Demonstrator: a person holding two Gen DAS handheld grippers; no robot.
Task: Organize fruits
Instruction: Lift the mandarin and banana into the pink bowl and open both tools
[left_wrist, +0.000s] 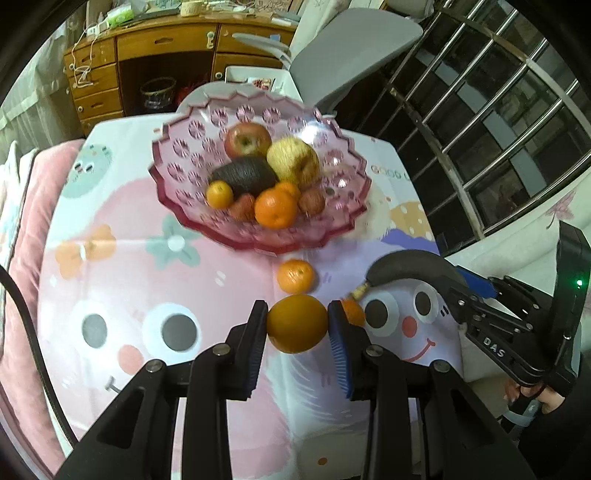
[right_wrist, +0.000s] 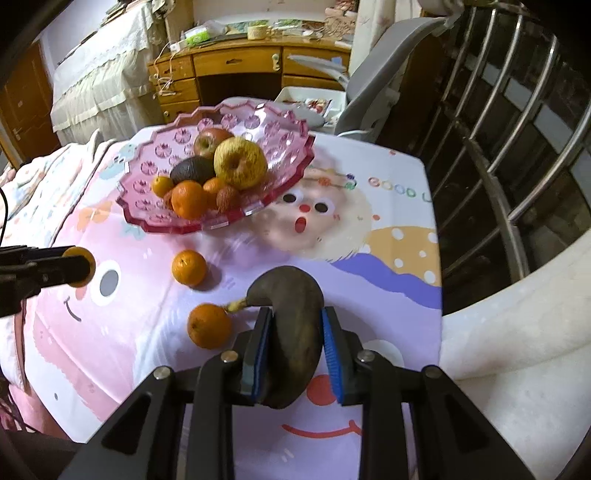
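Fruits (left_wrist: 297, 324) on cartoon-print tablecloth (left_wrist: 155, 280)

A home bedroom; wooden desk (right_wrist: 236, 70) with drawers; cartoon bedsheet (right_wrist: 388, 206); barred window (right_wrist: 517, 147).

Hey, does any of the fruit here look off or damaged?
Yes: the banana clamped in the right gripper is dark brown nearly all over, only its stem tip yellow, so it looks badly overripe. Nothing looks spilled.
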